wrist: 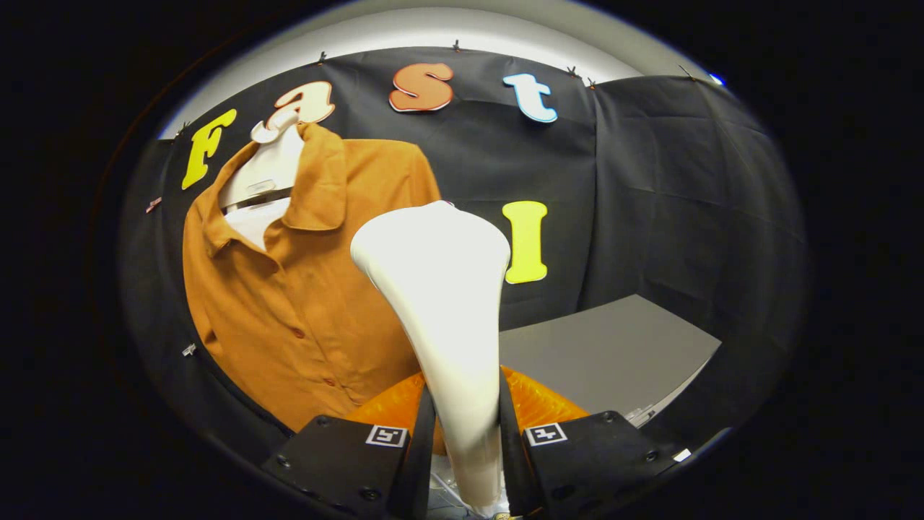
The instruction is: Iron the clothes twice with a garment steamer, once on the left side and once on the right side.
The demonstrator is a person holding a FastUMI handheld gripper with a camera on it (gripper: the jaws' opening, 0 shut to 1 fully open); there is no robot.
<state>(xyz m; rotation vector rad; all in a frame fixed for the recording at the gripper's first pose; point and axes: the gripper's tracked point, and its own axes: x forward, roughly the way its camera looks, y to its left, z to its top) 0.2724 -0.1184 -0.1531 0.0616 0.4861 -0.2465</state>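
A white garment steamer (447,303) stands upright between my fingers, its handle clamped by both and its broad head rising ahead of them. My gripper (465,433) is shut on that handle. An orange button-up shirt (289,303) hangs on a white hanger (271,166) against the black cloth wall, beyond the fingers and to the left of the steamer. The steamer's head overlaps the shirt's right edge in the view; I cannot tell whether it touches the fabric. The shirt's right sleeve is hidden behind the steamer.
A grey table top (606,354) lies to the right, beyond the fingers, with its edge near the right finger. An orange translucent part (538,404) sits low behind the steamer's handle. Black cloth closes off the back and right sides.
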